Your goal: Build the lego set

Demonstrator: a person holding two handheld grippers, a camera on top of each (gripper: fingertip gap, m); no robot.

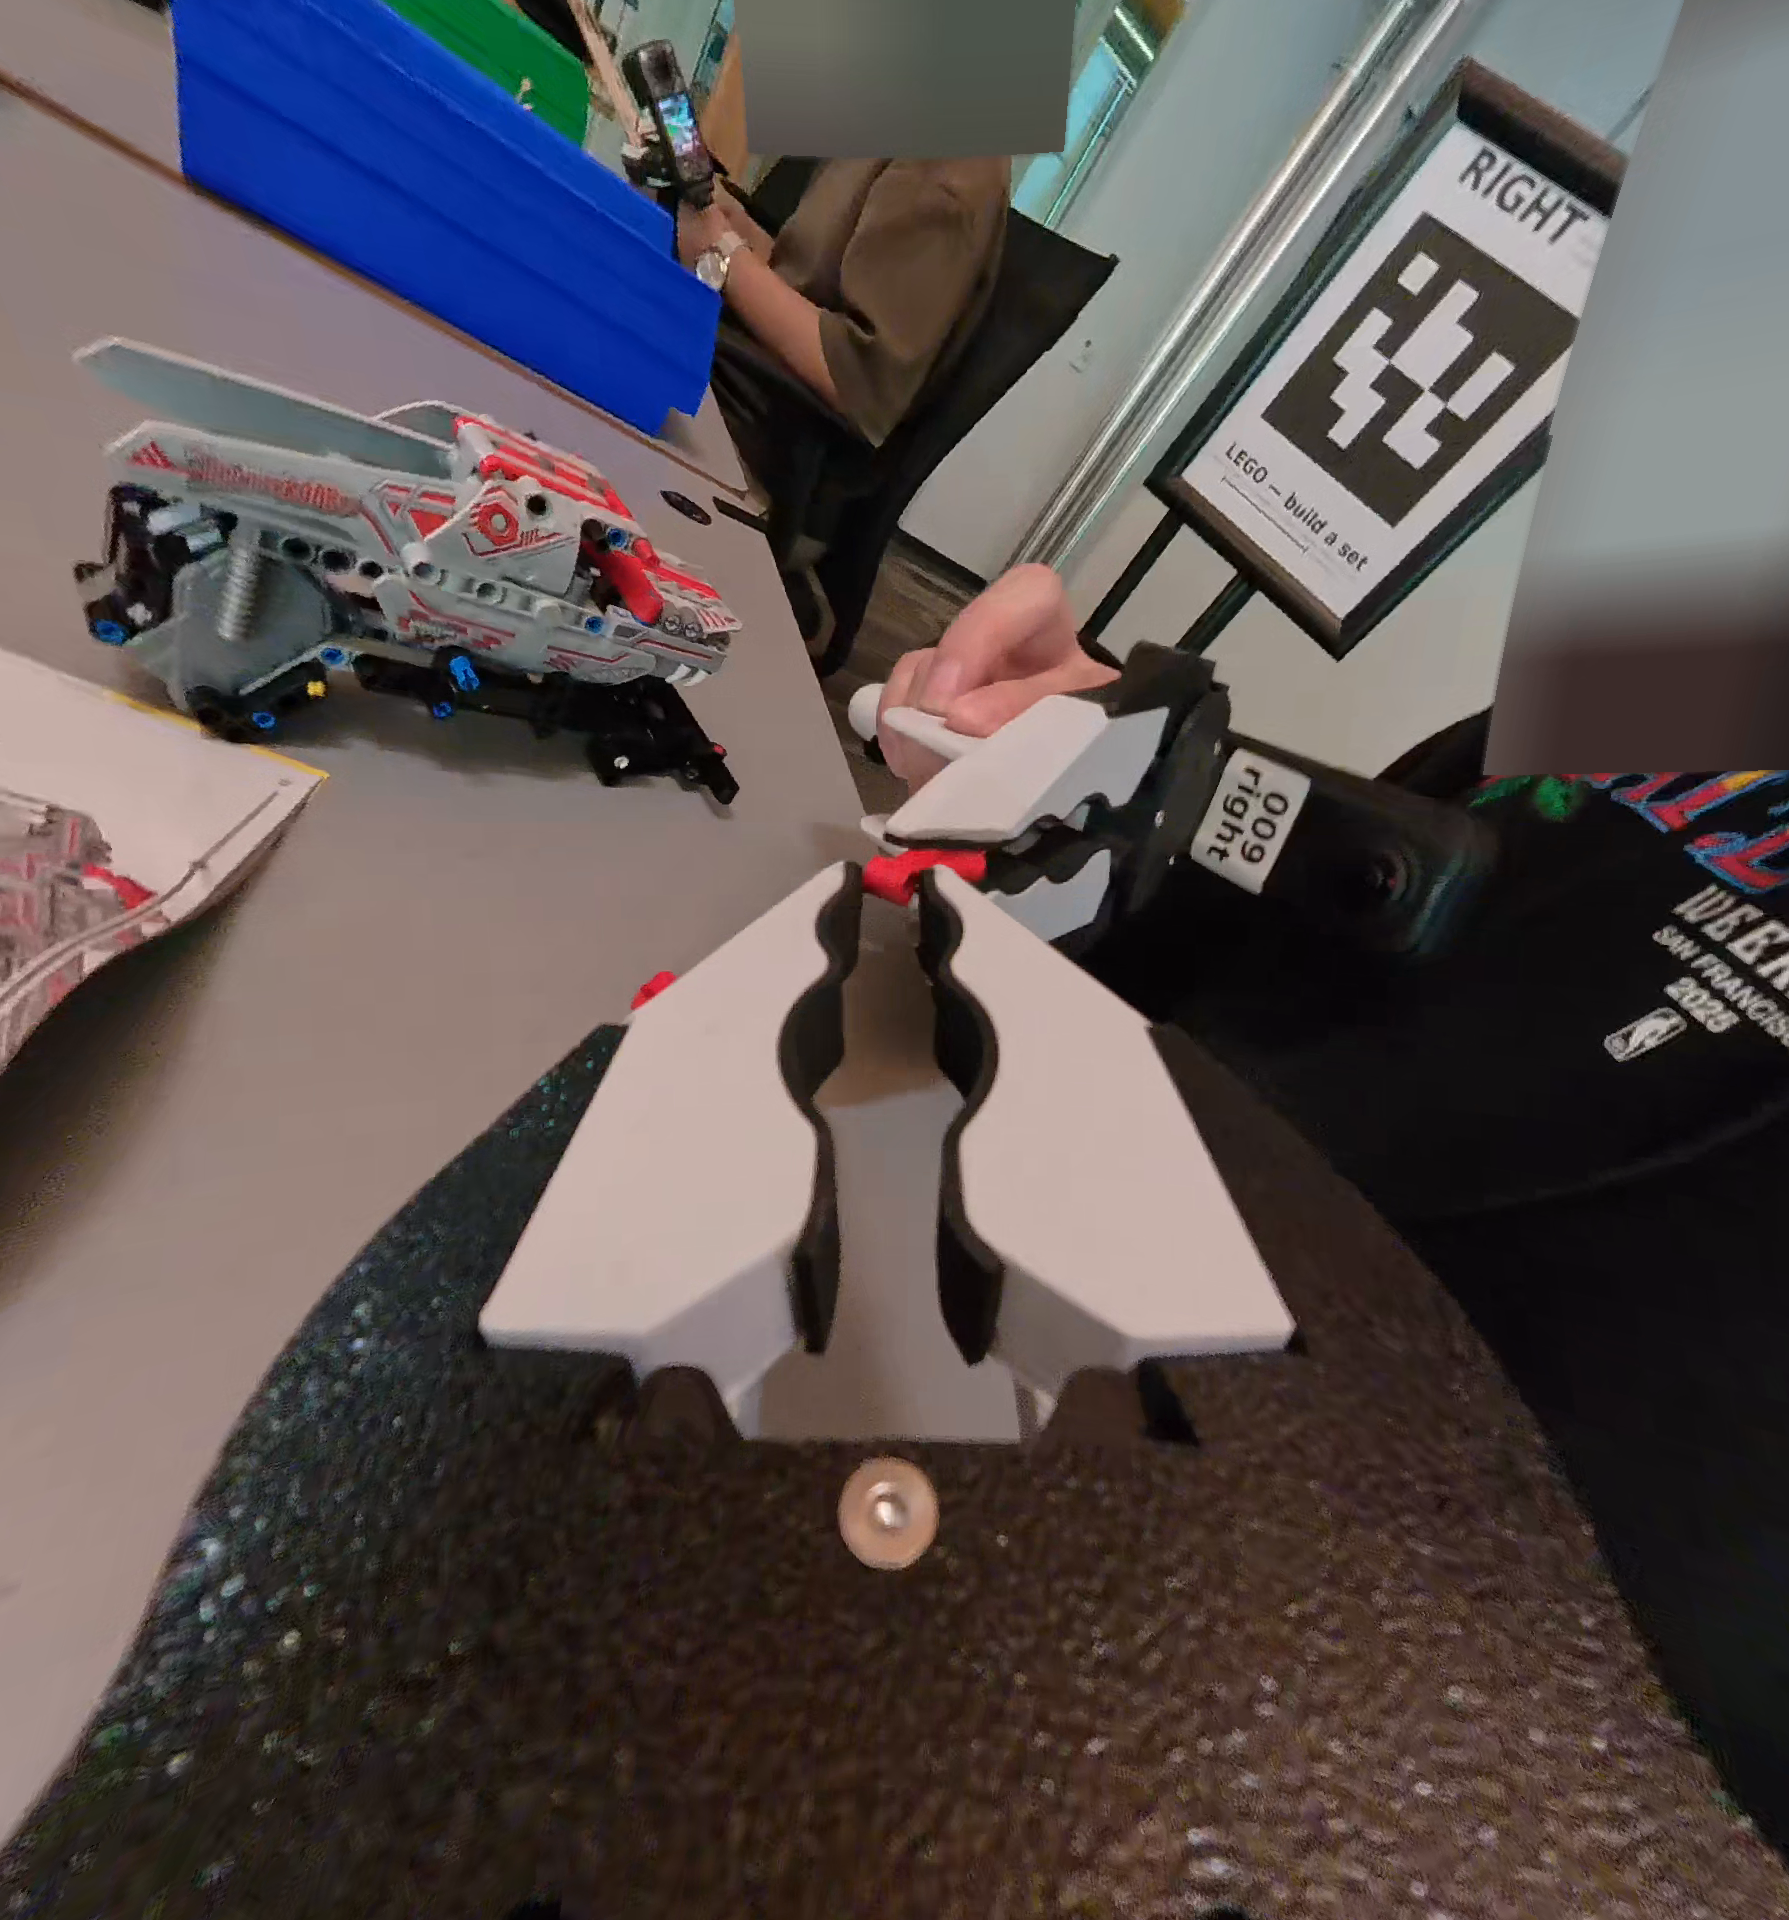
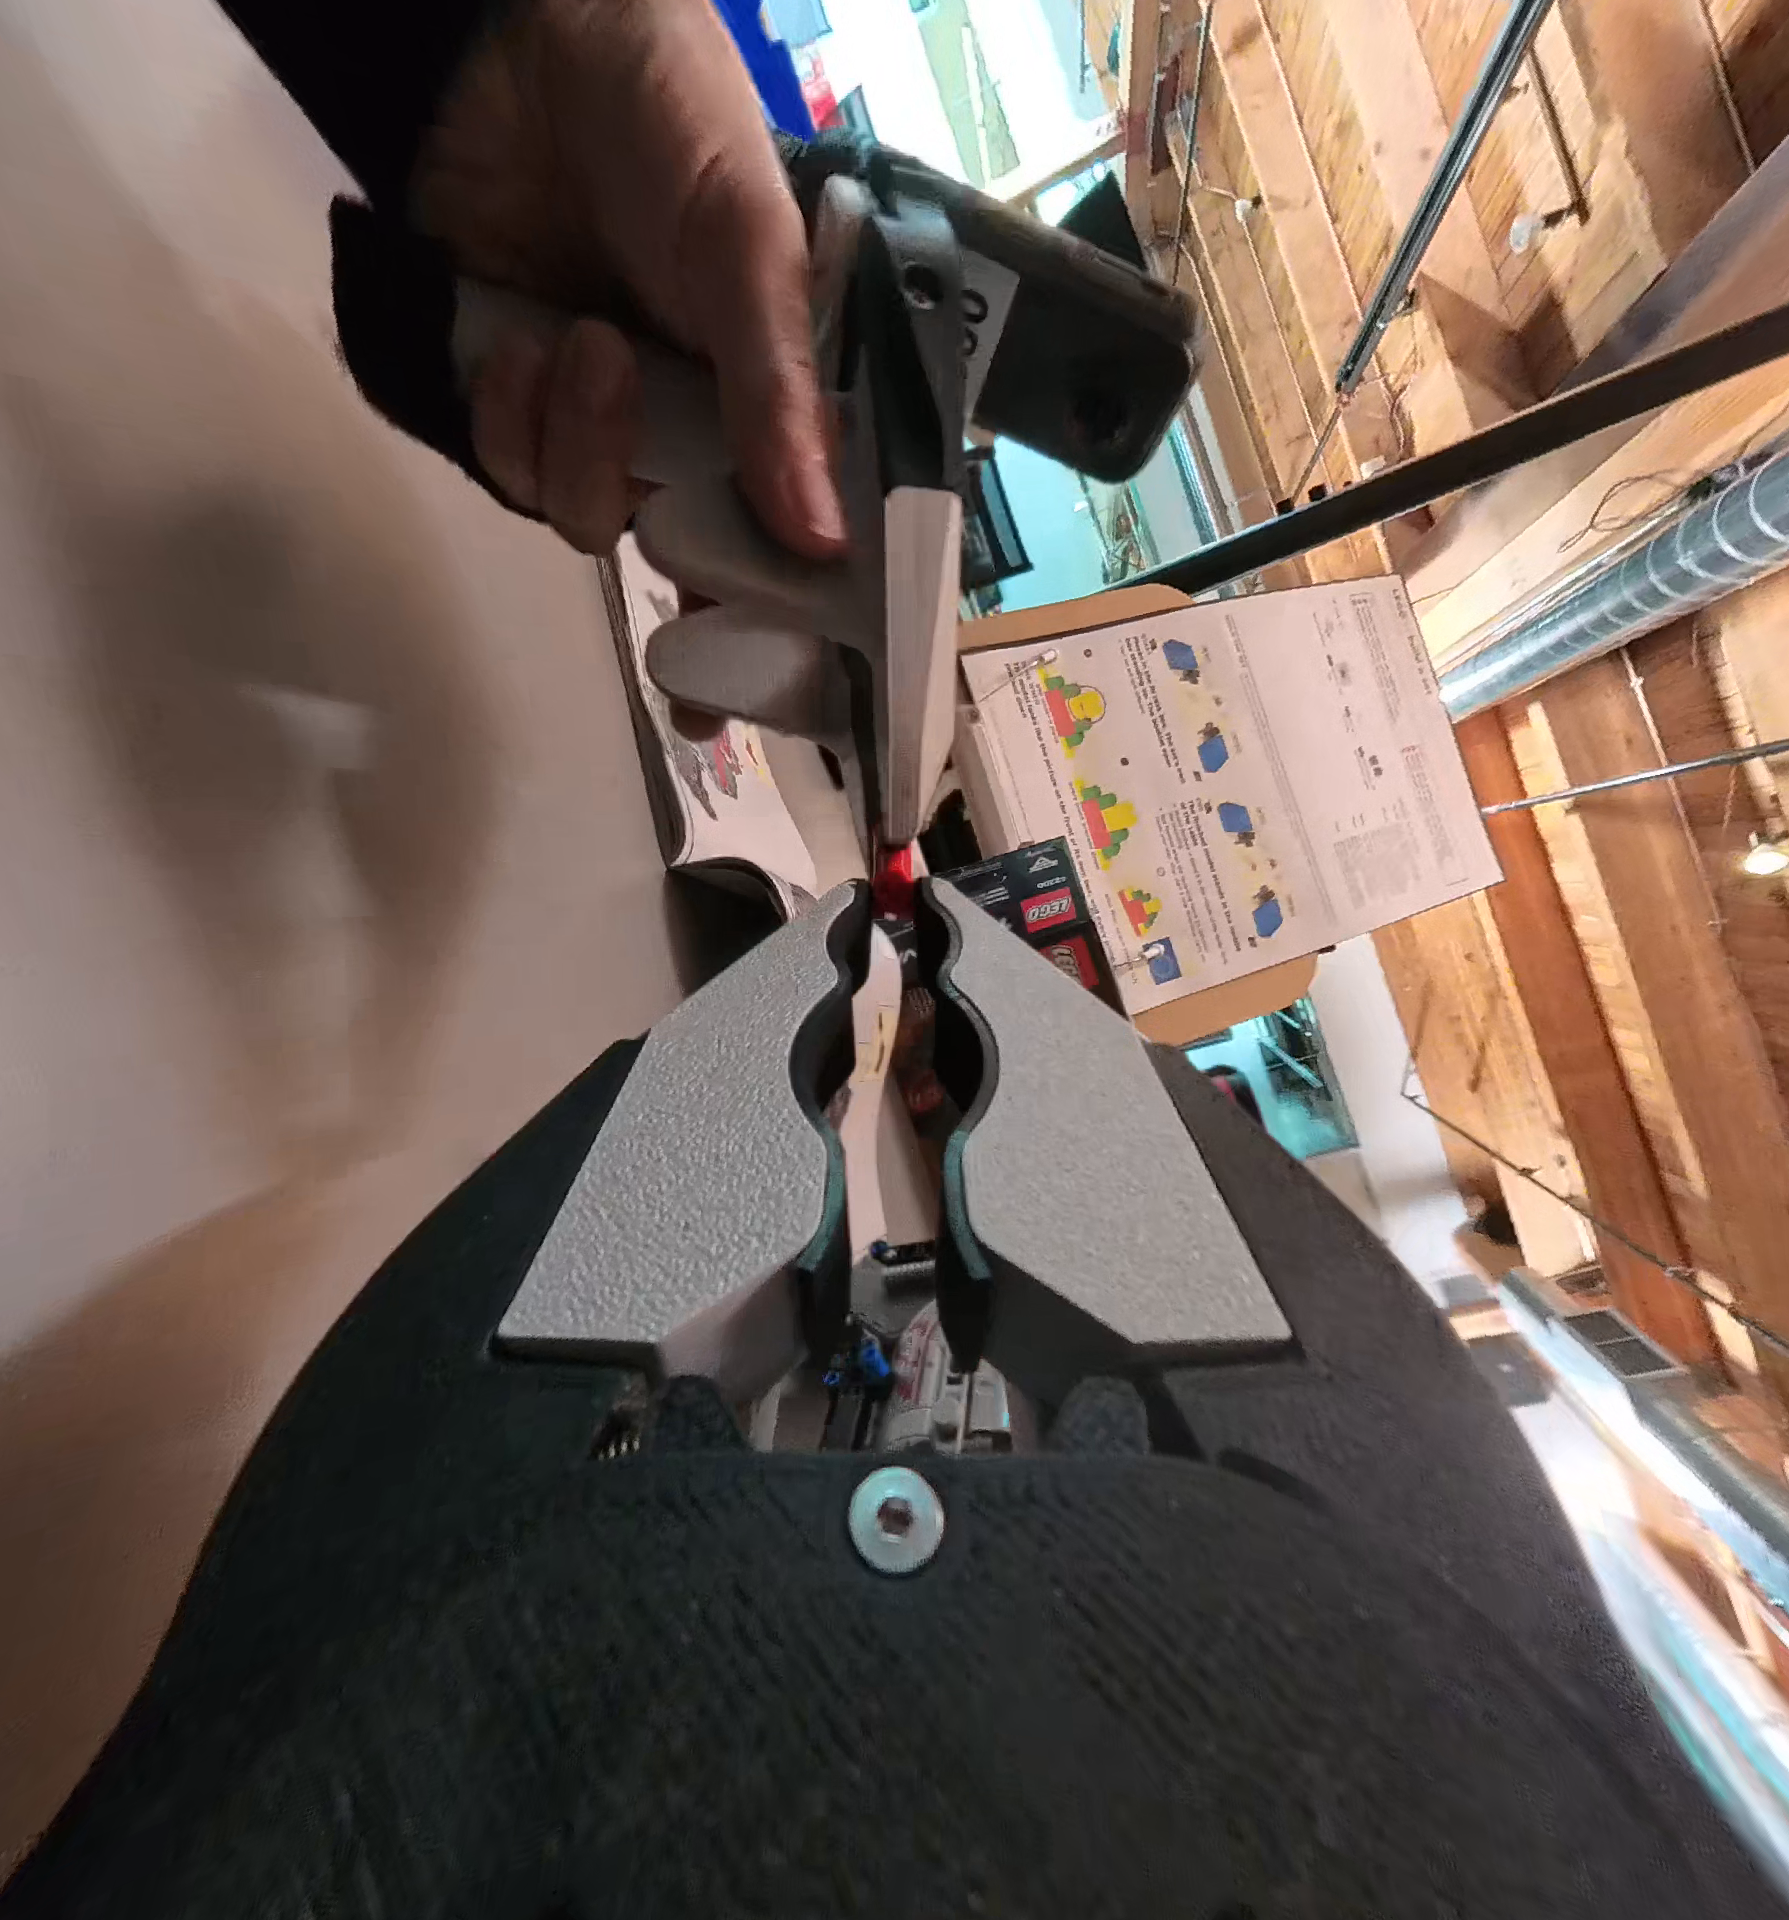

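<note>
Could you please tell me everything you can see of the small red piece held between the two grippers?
The red piece is a small, glossy plastic building part, apparently a short connector; its exact shape is unclear. It is held in the air past the table edge. The left gripper pinches one end with its dark pads, while the right gripper clamps the other end from the opposite side. In the right wrist view only a sliver of it shows, between both sets of tips.

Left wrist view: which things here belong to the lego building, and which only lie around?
Belong to the job:
- red lego piece, pinched by left gripper and right gripper
- half-built grey and red model
- instruction booklet

Only lying around:
- blue bin
- framed sign on its stand
- seated person
</note>
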